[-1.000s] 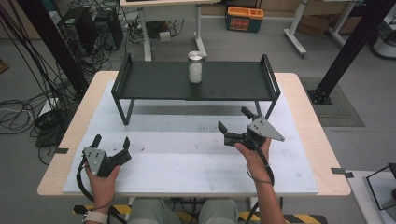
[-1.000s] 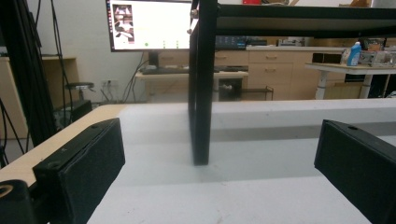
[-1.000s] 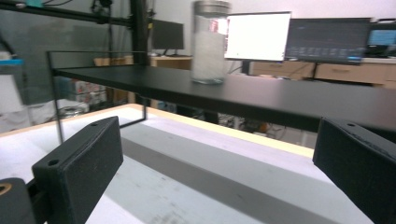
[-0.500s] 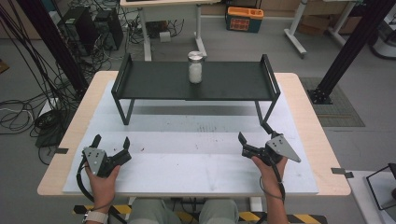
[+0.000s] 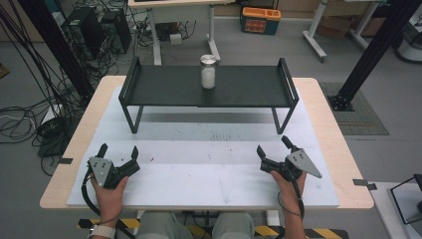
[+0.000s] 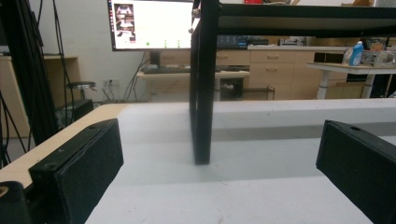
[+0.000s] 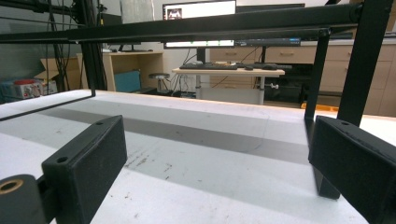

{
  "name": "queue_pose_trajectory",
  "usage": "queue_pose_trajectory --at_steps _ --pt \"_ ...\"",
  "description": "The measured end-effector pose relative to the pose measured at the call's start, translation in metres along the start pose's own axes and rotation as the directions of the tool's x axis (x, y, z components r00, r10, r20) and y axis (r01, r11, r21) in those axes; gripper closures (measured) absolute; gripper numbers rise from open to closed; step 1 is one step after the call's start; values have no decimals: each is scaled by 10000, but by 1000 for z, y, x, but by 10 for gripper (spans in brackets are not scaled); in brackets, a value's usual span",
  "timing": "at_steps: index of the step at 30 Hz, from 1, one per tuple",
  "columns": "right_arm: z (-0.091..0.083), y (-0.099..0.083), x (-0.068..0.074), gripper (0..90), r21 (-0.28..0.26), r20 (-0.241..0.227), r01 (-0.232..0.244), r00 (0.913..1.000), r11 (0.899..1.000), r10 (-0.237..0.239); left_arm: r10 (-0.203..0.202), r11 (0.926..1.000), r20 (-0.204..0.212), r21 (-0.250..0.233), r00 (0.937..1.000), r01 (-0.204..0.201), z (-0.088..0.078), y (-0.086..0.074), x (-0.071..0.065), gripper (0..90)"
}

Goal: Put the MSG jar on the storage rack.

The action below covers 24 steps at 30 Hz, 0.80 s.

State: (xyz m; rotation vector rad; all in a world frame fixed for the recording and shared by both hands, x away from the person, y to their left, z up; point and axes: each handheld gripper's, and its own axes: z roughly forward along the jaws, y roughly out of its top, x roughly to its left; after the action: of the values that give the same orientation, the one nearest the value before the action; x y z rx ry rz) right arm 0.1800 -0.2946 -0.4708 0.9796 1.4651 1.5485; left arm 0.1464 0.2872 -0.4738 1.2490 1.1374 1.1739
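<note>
High view: left gripper (image 5: 119, 157) at the desk's (image 5: 328, 107) near left, jaws spread wide, nothing between them, held by a hand (image 5: 110, 195). A black shelf (image 5: 169, 87) stands across the far half of the white mat (image 5: 209, 149), on two leg frames. One jar (image 5: 207, 71), white inside with a metal lid, stands upright on the shelf, about mid-length and toward its far edge. Right gripper (image 5: 273, 151) at near right, jaws also released and empty, with its hand (image 5: 288, 184) behind. Both grippers are well apart from the shelf and from each other. Count: two grippers, one shelf, one jar.

Left gripper view: own two jaws low at the frame sides, open, and one shelf leg (image 6: 203, 84) upright between them farther off, foot on the mat. Beyond it a lit monitor (image 6: 150, 23) on a far desk, drawers and a blue bottle (image 6: 357, 52) at right.

Right gripper view: jaws open, looking under the shelf's top bar (image 7: 187, 25); a shelf leg (image 7: 359, 60) stands just behind the right jaw, with another monitor (image 7: 201, 11) behind. The mat here is scuffed with dark specks
</note>
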Motion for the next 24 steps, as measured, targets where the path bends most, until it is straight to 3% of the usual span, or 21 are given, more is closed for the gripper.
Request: queue_pose_trajectory --at_steps 24 --pt "-2 -11 3 45 -9 194 -176 9997 9998 176 16 10000 -18 -22 10000 -16 0 0 0 9"
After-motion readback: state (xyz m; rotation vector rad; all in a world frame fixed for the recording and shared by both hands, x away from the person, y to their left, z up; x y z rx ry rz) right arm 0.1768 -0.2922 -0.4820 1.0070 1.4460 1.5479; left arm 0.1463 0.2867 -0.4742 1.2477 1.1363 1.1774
